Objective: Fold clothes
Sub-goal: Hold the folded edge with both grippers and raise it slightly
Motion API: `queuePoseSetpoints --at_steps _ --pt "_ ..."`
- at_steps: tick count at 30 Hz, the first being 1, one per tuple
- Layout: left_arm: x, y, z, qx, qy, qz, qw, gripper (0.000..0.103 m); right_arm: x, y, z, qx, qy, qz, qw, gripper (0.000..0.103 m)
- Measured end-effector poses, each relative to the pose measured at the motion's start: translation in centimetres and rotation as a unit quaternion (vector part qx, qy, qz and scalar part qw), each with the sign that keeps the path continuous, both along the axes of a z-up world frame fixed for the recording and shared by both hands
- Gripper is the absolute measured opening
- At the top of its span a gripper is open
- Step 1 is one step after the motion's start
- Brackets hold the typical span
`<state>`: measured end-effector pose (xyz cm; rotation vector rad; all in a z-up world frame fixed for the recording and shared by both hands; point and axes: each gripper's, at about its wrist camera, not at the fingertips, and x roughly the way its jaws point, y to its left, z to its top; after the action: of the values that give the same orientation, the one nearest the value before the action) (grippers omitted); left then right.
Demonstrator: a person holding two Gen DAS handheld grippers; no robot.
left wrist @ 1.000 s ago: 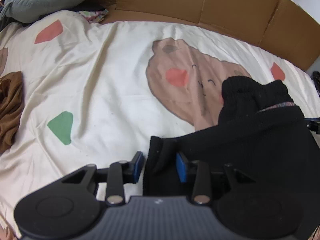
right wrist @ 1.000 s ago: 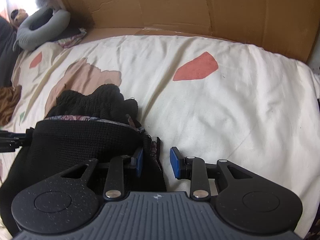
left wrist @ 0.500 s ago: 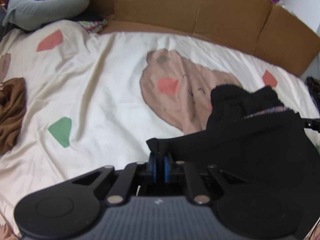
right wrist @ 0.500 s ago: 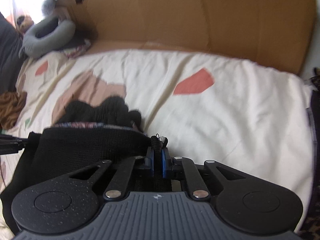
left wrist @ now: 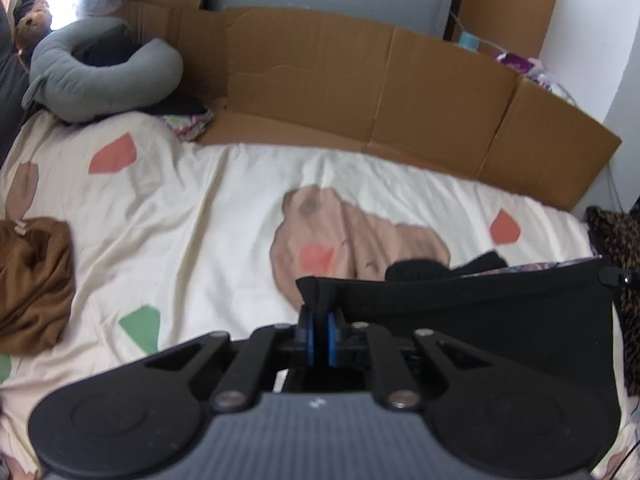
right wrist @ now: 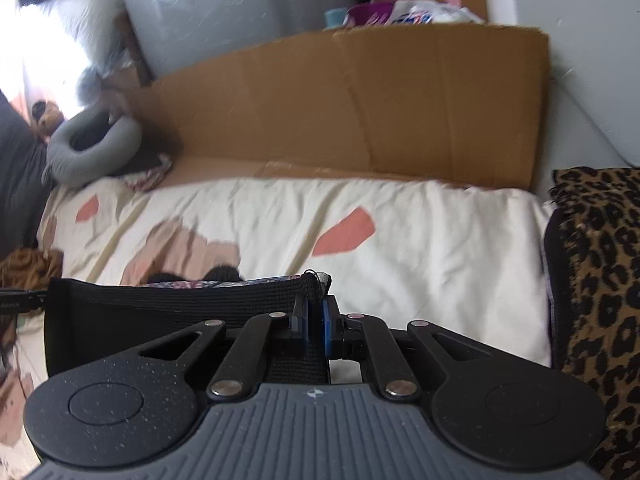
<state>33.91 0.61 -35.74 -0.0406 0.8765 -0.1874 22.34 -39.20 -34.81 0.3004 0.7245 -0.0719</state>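
Knitwear, black and ribbed, hangs stretched between the two grippers above the bed. The left gripper (left wrist: 319, 330) has its blue pads clamped on one corner of the black garment (left wrist: 480, 312), and the right gripper (right wrist: 316, 326) is pinched tight on the opposite corner (right wrist: 160, 312), so the waistband runs taut from one claw to the other with a patterned lining showing along its upper edge. More of the black cloth bunches on the bedsheet (left wrist: 200, 220) just beyond the band, at about one o'clock from the left claw. The cream sheet carries a tan animal print and red and green patches. A crumpled brown garment (left wrist: 32, 280) lies at nine o'clock in the left wrist view, well apart from the black one. A grey neck pillow (left wrist: 100, 76) rests at eleven o'clock against a cardboard wall (left wrist: 400, 92) that lines the far side of the bed. A leopard-print cloth (right wrist: 600, 280) lies at three o'clock in the right wrist view, beside the sheet's edge.
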Motion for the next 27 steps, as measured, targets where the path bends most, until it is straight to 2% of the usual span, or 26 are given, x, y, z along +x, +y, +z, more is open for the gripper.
queuePoseSetpoints --at_steps 8,27 --pt "2.0 -0.5 -0.1 -0.004 -0.008 -0.001 1.0000 0.007 1.1 -0.9 0.6 -0.010 -0.007 -0.005 1.000 0.005" --pt "5.0 0.0 -3.0 0.007 0.018 0.006 0.9998 0.007 5.4 -1.4 -2.0 -0.015 0.043 0.004 0.999 0.005"
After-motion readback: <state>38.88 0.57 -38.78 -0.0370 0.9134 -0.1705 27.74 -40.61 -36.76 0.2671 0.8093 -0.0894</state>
